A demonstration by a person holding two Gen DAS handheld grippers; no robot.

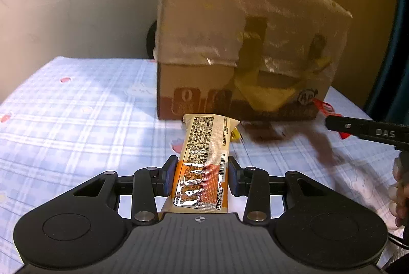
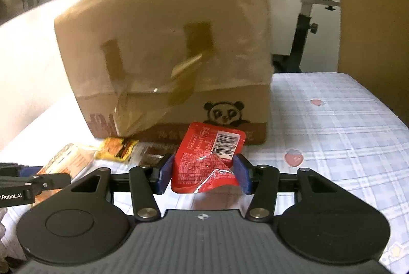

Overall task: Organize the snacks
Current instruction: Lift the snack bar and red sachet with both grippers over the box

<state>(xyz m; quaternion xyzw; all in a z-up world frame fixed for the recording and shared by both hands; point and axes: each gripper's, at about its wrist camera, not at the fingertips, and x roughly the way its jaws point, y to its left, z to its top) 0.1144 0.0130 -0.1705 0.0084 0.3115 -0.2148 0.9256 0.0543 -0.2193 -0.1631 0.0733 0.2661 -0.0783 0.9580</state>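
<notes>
**Both tongs hold snack packets before a taped carton**

The left gripper [image 1: 202,173] is clamped on a long orange-and-cream snack bar [image 1: 204,161], its blue pads pressing both sides; the bar points toward twelve o'clock. The right gripper [image 2: 202,169] is clamped on a crumpled red snack pouch [image 2: 207,161] bearing a barcode. Beyond both, at twelve o'clock, a taped cardboard box [image 2: 163,49] with a panda print stands on the blue checked tablecloth [image 2: 332,125]. At ten o'clock of the red pouch, a small yellow packet [image 2: 116,147] lies against the box's foot, a brown packet [image 2: 150,153] just beside it.
</notes>
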